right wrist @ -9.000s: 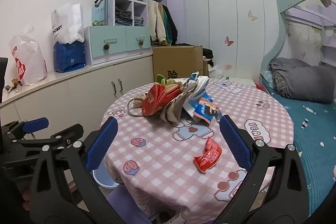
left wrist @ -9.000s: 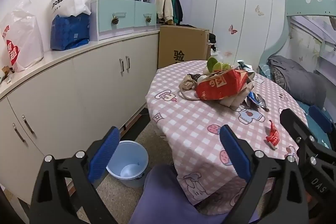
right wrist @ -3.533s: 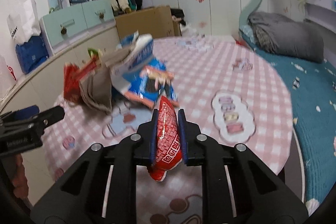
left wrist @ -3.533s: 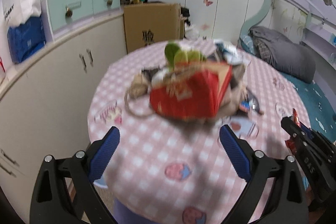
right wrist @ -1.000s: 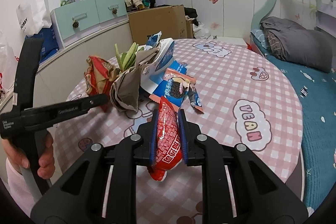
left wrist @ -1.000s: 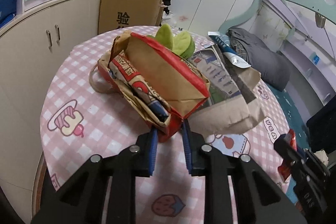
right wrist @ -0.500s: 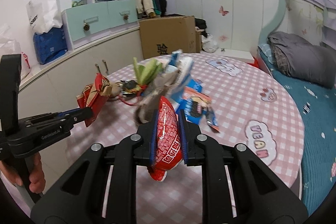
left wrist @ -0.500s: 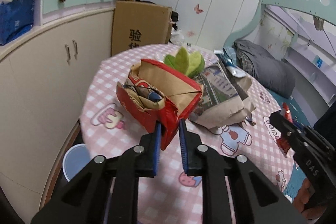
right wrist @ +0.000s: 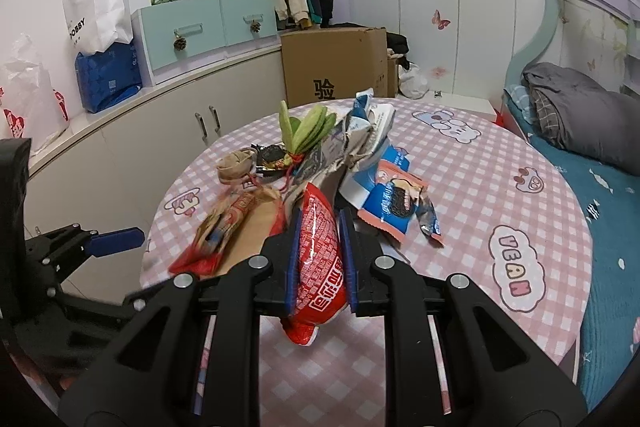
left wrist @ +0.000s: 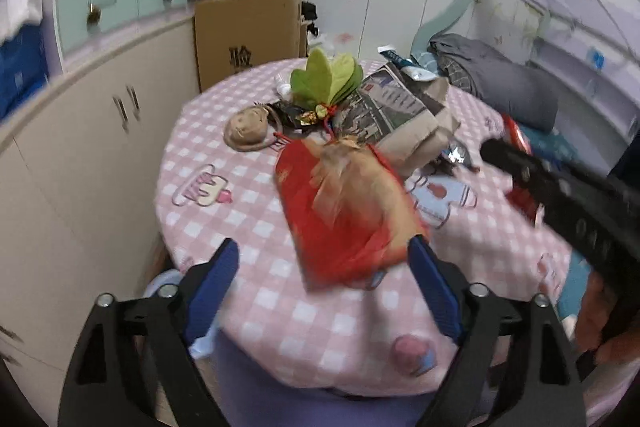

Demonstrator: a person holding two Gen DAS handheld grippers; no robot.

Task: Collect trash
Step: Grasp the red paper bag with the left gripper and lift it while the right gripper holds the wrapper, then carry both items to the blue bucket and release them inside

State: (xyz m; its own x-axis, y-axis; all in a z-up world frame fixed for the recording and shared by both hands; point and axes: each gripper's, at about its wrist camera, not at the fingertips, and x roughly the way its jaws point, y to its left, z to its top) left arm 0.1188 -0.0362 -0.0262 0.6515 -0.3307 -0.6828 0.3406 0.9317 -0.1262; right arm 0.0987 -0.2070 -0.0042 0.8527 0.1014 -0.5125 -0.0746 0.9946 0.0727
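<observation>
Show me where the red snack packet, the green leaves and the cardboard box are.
red snack packet point(right wrist: 320, 251), right wrist view, printed middle between the gripper pads.
green leaves point(left wrist: 326, 83), left wrist view, middle of the leaf bunch.
cardboard box point(right wrist: 332, 67), right wrist view, front face above the printed character.

The room is bright with soft, even light and only faint shadows. The left wrist picture is smeared: the red bag point(left wrist: 344, 211) and the cupboards point(left wrist: 80, 131) look fuzzy. The right wrist picture is mostly sharp. Both pictures bend at the edges and have dark round corners.
</observation>
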